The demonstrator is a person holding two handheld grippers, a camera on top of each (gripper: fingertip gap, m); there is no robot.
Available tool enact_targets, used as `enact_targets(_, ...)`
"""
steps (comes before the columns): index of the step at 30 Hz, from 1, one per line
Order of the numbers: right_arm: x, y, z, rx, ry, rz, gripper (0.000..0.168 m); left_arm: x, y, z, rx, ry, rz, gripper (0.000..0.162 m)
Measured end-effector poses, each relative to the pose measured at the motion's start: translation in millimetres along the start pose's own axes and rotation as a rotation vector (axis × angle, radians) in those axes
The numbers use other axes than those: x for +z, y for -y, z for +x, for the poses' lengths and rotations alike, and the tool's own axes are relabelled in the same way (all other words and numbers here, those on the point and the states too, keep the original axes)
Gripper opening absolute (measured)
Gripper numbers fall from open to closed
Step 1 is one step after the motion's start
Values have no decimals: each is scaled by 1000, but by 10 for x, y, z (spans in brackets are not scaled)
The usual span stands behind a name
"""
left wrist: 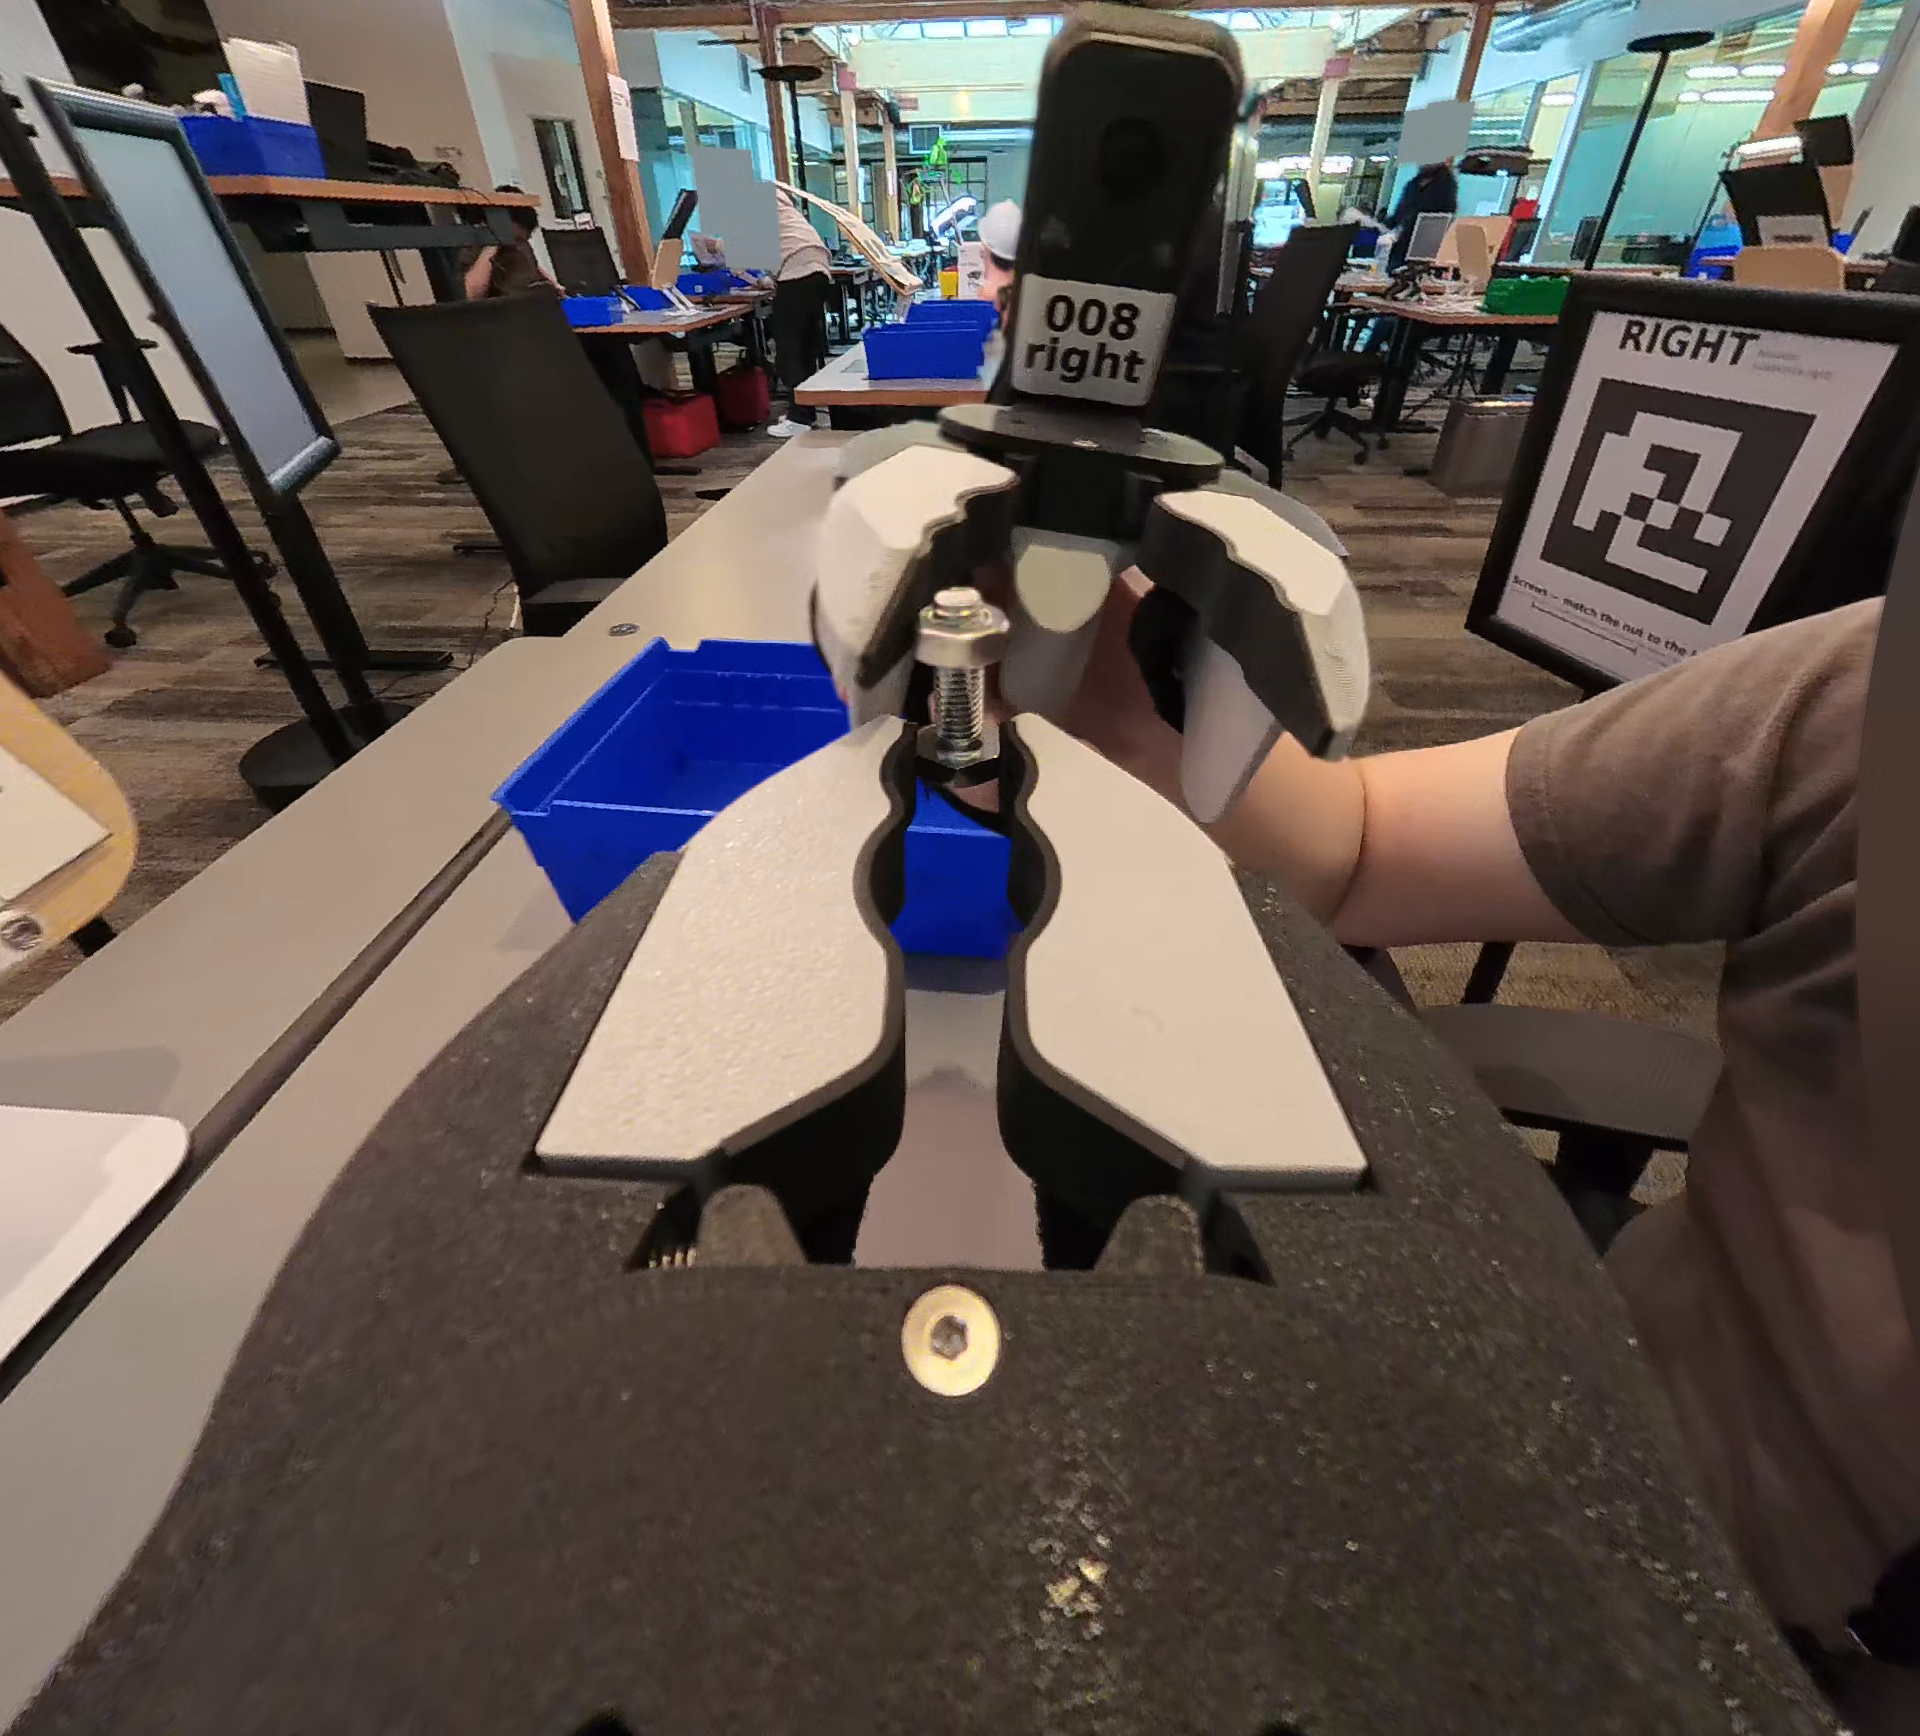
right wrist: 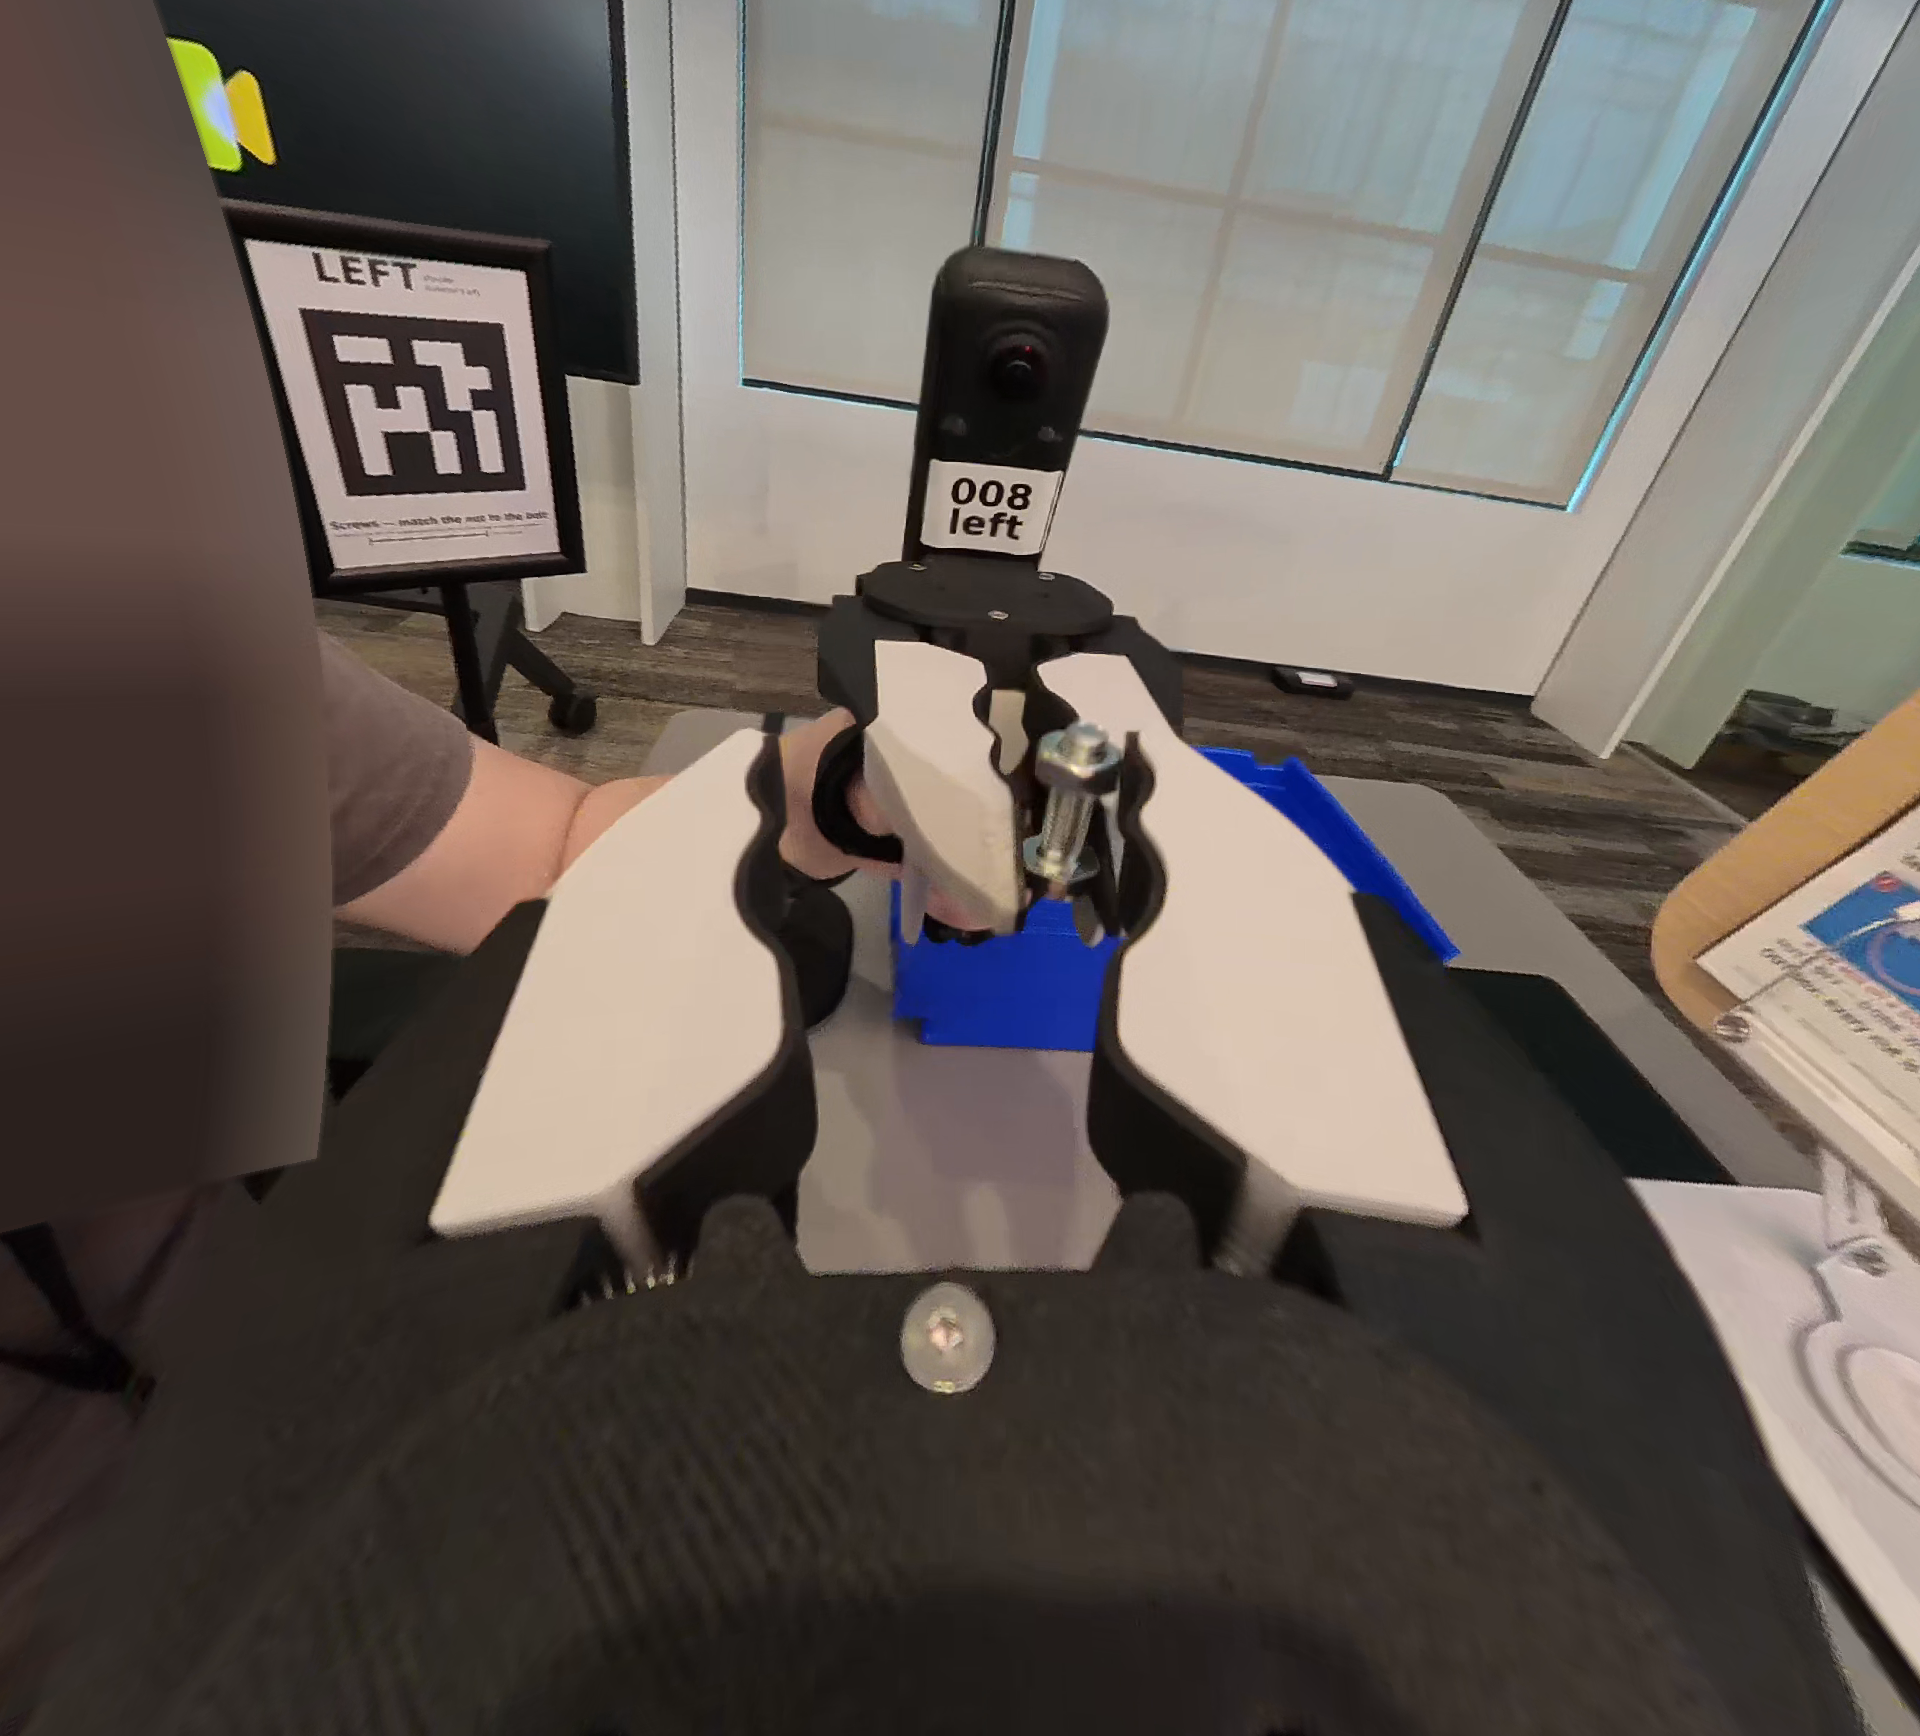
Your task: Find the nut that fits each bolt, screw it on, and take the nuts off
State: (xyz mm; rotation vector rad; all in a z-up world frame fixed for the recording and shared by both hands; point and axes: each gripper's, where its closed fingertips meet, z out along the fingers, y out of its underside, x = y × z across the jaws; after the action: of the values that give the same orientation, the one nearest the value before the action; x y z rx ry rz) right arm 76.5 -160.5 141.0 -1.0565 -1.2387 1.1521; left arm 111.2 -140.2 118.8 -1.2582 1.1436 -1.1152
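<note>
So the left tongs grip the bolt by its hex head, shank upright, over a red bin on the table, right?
Not red: the bin is blue, as the left wrist view shows. The rest holds: the left tongs grip the bolt by its hex head, shank upright, over that bin.

bolt (left wrist: 958, 699): silver, threaded shank bare along its middle, upright in left wrist view, slightly tilted in right wrist view (right wrist: 1062, 819) | hex head at bottom, clamped between left hand-held gripper (left wrist: 956, 756) tips | nut (left wrist: 961, 632): silver, flanged, near shank's top end | both held in air above blue bin (left wrist: 675, 751)
</note>
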Motion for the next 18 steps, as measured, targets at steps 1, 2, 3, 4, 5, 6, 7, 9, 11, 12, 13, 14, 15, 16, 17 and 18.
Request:
enact_targets(1,-25,20,17,-17,-16,2,62,-34,29,-33,-3,15,14,14)
enact_targets(2,-58,51,26,-27,-24,7,59,-73,63,-59,-8,25,28,14)
enact_targets(3,-92,89,17,-28,-17,18,53,-107,85,-80,-15,31,36,14)
enact_targets(4,-122,133,9,-21,-10,37,52,-131,95,-98,-19,36,39,14)
enact_targets(5,-144,167,32,-11,-22,58,51,-142,99,-105,-20,36,41,14)
enact_targets(6,-156,182,72,-4,-47,72,52,-139,95,-98,-21,31,40,14)
enact_targets(7,-155,173,112,2,-66,78,53,-122,87,-80,-22,21,37,14)
enact_targets(9,-120,119,143,24,-67,73,54,-66,54,-15,-20,-9,22,14)
enact_targets(11,-73,74,136,49,-48,72,56,-10,17,45,-12,-30,5,14)
enact_targets(12,-55,64,121,58,-36,74,56,14,-8,73,-8,-42,-9,14)
enact_targets(13,-39,61,98,63,-20,77,56,30,-28,74,-3,-38,-19,14)
enact_targets(14,-26,54,74,65,-6,75,56,37,-39,58,2,-26,-23,14)
enact_targets(15,-15,45,51,64,6,66,56,30,-41,29,4,-11,-24,14)
enact_targets(16,-11,39,35,59,11,54,60,7,-26,-10,4,6,-16,14)
enact_targets(17,-20,38,41,49,1,41,60,-29,-1,-42,1,18,-4,14)
enact_targets(18,-47,49,57,34,-14,30,58,-73,28,-77,-2,30,5,14)
